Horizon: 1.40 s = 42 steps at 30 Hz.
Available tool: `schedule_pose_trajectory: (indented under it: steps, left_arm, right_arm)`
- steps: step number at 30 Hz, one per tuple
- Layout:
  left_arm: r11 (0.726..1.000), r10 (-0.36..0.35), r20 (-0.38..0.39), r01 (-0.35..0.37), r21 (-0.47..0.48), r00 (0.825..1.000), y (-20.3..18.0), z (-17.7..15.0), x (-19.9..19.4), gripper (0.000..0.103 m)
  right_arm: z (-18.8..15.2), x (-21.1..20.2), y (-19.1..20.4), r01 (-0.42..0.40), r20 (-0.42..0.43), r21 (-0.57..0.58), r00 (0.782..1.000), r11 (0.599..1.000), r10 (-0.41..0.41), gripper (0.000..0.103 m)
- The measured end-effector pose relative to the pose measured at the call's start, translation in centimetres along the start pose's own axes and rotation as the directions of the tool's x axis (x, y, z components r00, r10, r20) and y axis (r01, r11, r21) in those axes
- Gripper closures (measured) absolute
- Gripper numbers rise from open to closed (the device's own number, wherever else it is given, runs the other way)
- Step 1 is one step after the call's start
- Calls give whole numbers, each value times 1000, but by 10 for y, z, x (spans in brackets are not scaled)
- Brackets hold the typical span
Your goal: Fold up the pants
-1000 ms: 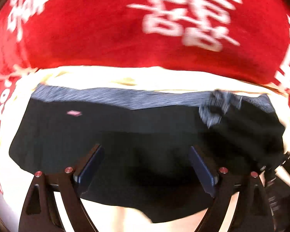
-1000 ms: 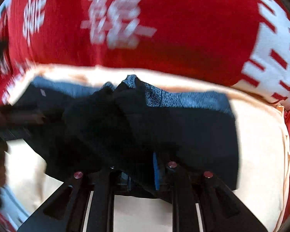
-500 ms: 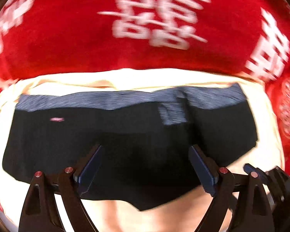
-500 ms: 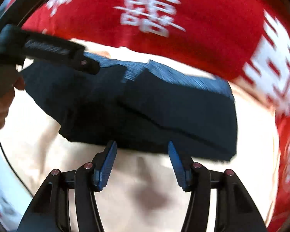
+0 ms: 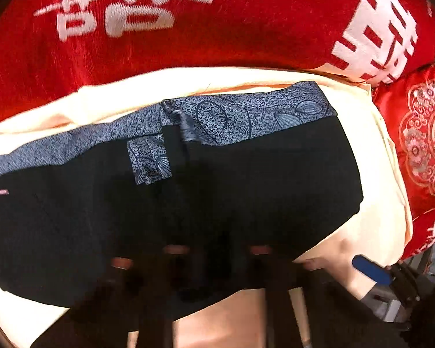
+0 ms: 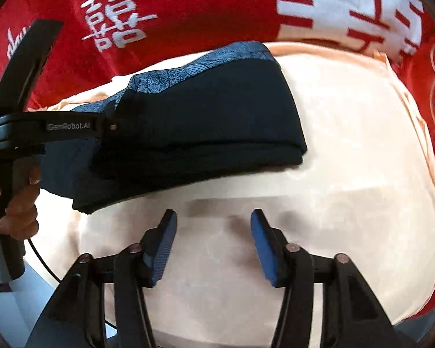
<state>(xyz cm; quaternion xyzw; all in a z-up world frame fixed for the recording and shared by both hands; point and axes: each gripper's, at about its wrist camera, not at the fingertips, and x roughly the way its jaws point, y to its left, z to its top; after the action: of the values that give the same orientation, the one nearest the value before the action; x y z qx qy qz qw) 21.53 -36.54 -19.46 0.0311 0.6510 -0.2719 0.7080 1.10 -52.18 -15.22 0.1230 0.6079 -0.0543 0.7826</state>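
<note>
- black pants [image 6: 206, 121] lie folded in a layered stack on a cream cloth [image 6: 348, 174], upper-middle of the right wrist view; folded edge faces the lower right of the frame
- in the left wrist view the pants [image 5: 246, 191] fill the middle, with a blue-grey patterned waistband [image 5: 246, 113] along the top edge
- small pink tag [image 5: 3, 192] on the pants at the far left edge
- right gripper [image 6: 213, 243] at bottom centre of its own view, blue pads [image 6: 264, 243] spread wide apart, nothing between them, over bare cream cloth just short of the pants' near edge
- right gripper also shows at the lower right of the left wrist view, one blue pad visible [image 5: 371, 269]
- left gripper [image 5: 214, 261] is blurred and dark over the pants at bottom centre of its view; fingers look close together, but cannot tell if it is closed or has hold of fabric
- left gripper body [image 6: 58, 127] at mid-left of the right wrist view, reaching onto the pants, a hand [image 6: 17, 200] on its handle
- red fabric with white characters [image 6: 165, 8] across the top of both views
- red embroidered cushion [image 5: 423, 139] at right edge of the left wrist view
</note>
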Motion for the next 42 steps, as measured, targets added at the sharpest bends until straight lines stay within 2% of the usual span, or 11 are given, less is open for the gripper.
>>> schedule_pose_trajectory:
  steps: [5, 9, 12, 16, 19, 26, 32, 34, 35, 36, 42]
  left_arm:
    - [998, 24, 64, -27, 56, 998, -3, -15, -28, 96]
    - [997, 59, -4, -59, 41, 998, 5, -40, -3, 96]
    - [990, 105, 53, -109, 85, 993, -4, -52, -1, 96]
    - [995, 86, 56, -88, 48, 995, -1, -51, 0, 96]
    - [995, 87, 60, -89, 38, 994, 1, -55, -2, 96]
    - [997, 78, 80, -79, 11, 994, 4, -54, -5, 96]
    - [998, 60, 118, -56, -40, 991, 13, -55, -21, 96]
    - [996, 78, 117, -73, -48, 990, 19, -59, -27, 82]
    - [994, 104, 121, -97, -59, 987, 22, -60, -30, 49]
    - [991, 123, 135, -114, -75, 983, 24, -61, -33, 30]
    - [975, 159, 112, -139, -174, 981, 61, -74, -43, 30]
  right_arm:
    - [-5, -5, -16, -14, -17, 45, 1000, 999, 15, 52]
    - [-8, -4, -25, -16, -33, 61, 999, 998, 18, 52]
    - [-3, -4, -30, -18, -28, 71, 999, 997, 21, 52]
    - [22, -7, -39, -47, 23, 85, 999, 995, 45, 53]
    - [61, 0, -41, -129, 61, 85, 990, 988, 124, 73]
    - [126, 61, 1, -235, 7, 30, 972, 972, 235, 73]
    - [115, 85, 36, -237, -39, -11, 971, 971, 236, 73]
    - [110, 83, 42, -244, -56, -29, 969, 969, 242, 73]
    - [107, 82, 45, -243, -65, -42, 969, 969, 240, 73]
    - [105, 80, 46, -245, -73, -42, 968, 969, 242, 73]
    - [91, 72, 49, -276, -109, -20, 956, 961, 273, 73]
